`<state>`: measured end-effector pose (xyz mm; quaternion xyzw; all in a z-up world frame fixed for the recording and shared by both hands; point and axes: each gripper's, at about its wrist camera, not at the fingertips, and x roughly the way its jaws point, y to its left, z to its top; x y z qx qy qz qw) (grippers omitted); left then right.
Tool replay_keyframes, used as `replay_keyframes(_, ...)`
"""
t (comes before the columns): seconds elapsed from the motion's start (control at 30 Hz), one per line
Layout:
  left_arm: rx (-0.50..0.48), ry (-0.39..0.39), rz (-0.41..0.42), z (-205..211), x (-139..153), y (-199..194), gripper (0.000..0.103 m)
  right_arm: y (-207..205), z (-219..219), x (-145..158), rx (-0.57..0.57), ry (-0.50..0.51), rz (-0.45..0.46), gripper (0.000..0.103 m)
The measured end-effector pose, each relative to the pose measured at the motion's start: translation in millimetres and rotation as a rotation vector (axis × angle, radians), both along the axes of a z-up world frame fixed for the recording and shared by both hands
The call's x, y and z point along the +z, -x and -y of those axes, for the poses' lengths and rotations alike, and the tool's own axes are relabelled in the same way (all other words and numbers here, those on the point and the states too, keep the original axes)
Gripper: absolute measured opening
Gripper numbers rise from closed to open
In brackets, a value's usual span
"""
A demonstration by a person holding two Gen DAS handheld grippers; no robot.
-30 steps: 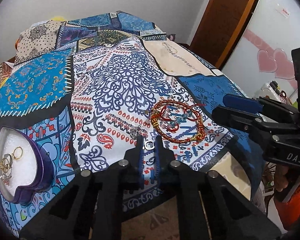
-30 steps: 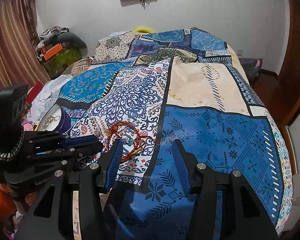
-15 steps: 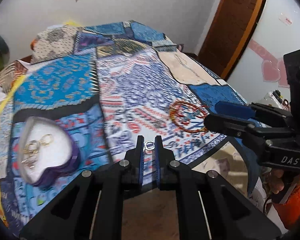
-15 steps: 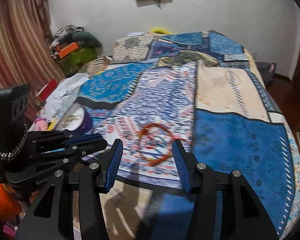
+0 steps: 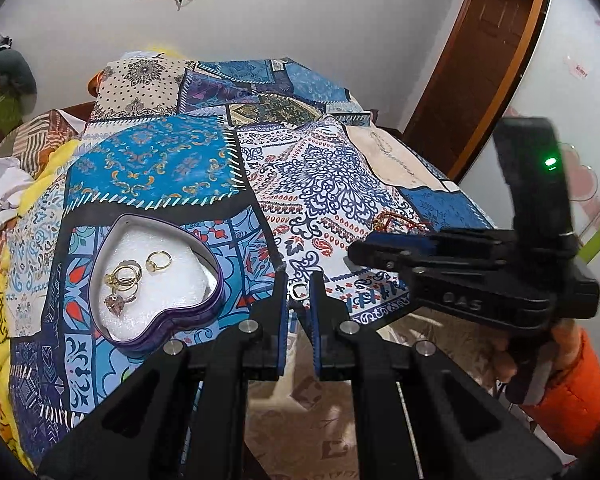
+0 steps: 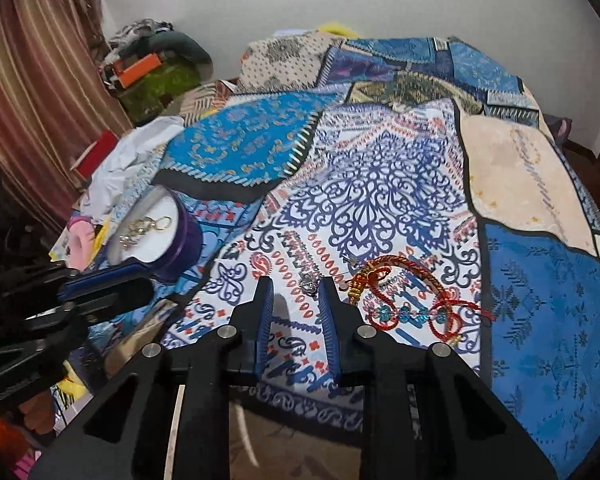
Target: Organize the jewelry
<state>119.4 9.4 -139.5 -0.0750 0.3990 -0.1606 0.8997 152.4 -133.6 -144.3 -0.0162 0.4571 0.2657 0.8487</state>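
text: "DAS" | on: right gripper [image 5: 364, 249] body | other text: none legible

Both fisheye views look forward and steeply down from close above the foot of the bed with its blue patchwork-print cover [image 5: 324, 184]. Each faces the far white wall [image 6: 440, 0]. Both share the purple heart-shaped tin [image 5: 156, 280] and each other's tool.

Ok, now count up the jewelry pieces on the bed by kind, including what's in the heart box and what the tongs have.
rings in the heart box: 4, though two overlap
ring in the left tongs: 1
small silver piece on the bedspread: 1
red cord bracelet tangle: 1, possibly more strands
Total: 7
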Motion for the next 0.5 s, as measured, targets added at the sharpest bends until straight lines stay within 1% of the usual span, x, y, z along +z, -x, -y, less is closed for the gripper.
replay_keyframes(0.1,0.006,0.014,-0.002,-2.9,-1.9,-1.8,0.008,-1.7,-3.1,-2.4,0.003,0.02,0.009,0.02)
replay_keyframes(0.2,0.01,0.021,-0.008,-4.3,-4.9,-2.9,0.008,-3.5,-7.4,-3.4,0.0,0.061,0.031,0.009)
replay_keyframes(0.37,0.009,0.022,-0.006,-3.7,-2.9,-0.8,0.008,-0.4,-0.4,0.8,-0.018,0.057,0.052,0.009)
replay_keyframes(0.5,0.005,0.02,0.007,-1.3,2.9,2.1,0.008,10.8,13.0,16.4,-0.029,0.036,0.088,0.009)
